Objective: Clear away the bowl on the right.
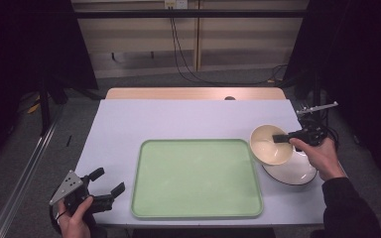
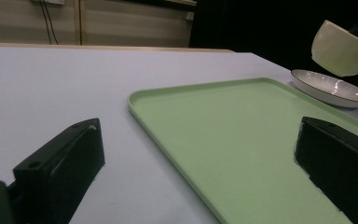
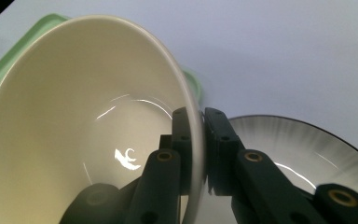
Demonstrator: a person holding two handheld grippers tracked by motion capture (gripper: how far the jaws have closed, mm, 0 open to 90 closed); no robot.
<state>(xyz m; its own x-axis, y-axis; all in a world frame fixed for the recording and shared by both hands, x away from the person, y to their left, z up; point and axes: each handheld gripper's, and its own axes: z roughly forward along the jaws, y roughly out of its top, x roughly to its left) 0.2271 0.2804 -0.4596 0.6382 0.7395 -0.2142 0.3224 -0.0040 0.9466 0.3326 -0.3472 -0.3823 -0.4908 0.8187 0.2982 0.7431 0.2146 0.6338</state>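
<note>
pale grey table carries a green tray at centre. at three o'clock of the tray sits a white plate. above it hangs a tilted cream bowl, its rim pinched between the closed jaws of the right gripper. at eight o'clock, the left gripper rests with jaws wide apart, holding nothing.

Cream bowl, glossy and empty, lifted clear of table and tilted, rim pinched, hanging just above white dark-rimmed plate beside green tray's right edge.
</note>
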